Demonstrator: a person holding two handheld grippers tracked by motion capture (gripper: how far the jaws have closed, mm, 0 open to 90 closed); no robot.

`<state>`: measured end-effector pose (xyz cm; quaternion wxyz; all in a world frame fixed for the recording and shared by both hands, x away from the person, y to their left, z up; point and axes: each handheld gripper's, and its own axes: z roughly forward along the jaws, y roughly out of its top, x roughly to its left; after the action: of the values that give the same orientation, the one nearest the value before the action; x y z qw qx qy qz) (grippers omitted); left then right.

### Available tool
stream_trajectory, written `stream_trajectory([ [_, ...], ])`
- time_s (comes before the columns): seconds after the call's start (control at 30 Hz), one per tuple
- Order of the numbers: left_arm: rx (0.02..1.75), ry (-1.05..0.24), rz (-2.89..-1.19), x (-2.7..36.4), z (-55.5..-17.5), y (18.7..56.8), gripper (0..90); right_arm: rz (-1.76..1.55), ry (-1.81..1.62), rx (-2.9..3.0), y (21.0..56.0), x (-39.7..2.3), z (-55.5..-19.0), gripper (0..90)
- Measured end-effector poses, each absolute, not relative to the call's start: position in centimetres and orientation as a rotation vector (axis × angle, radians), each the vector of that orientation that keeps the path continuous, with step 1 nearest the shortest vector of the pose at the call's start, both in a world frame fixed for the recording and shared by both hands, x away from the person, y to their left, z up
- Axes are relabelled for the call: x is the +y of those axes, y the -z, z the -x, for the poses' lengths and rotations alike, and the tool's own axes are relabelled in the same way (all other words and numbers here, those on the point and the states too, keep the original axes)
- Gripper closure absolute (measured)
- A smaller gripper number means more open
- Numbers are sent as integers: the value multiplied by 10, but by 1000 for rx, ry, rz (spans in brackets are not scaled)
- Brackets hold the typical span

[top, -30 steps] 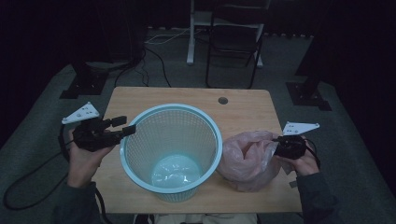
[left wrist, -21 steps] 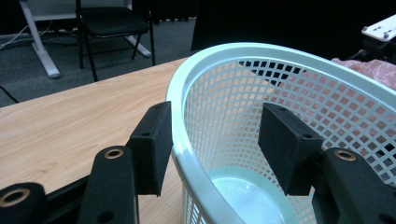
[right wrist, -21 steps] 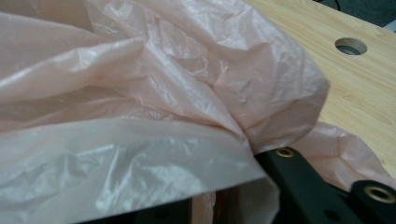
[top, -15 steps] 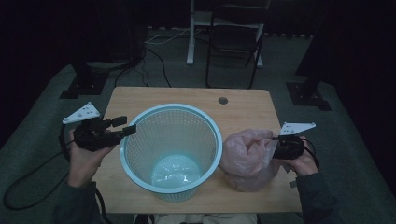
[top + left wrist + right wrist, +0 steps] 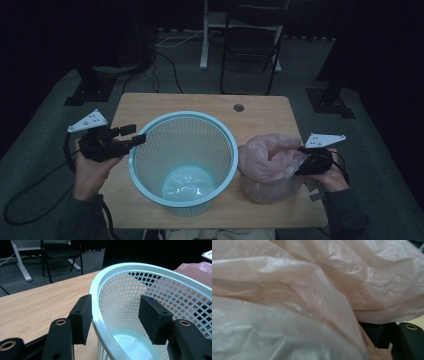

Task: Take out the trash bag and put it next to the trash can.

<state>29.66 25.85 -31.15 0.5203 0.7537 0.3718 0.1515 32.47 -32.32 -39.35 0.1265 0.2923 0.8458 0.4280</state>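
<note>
Jaws of our left gripper (image 5: 113,317) gape astride the basket (image 5: 160,297) rim; whether our right gripper (image 5: 306,163) grips the pink bag (image 5: 312,295), we cannot tell.

High view set above the near edge of the table (image 5: 210,102), facing forward and down; left gripper view low and close at the basket (image 5: 140,272) rim, shared with the high view; right gripper view pressed against the bag (image 5: 312,290).
</note>
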Motion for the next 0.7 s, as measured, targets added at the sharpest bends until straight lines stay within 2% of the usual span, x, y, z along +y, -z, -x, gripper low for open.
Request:
stream_trajectory([
  [0.13, 890, -364, -1806, 259, -296, 311, 449, -825, -1229, 2454, 388, -326, -320, 289],
  [0.7, 890, -365, -1808, 258, -296, 311, 449, -854, -1258, 2378, 373, -360, -304, 286],
])
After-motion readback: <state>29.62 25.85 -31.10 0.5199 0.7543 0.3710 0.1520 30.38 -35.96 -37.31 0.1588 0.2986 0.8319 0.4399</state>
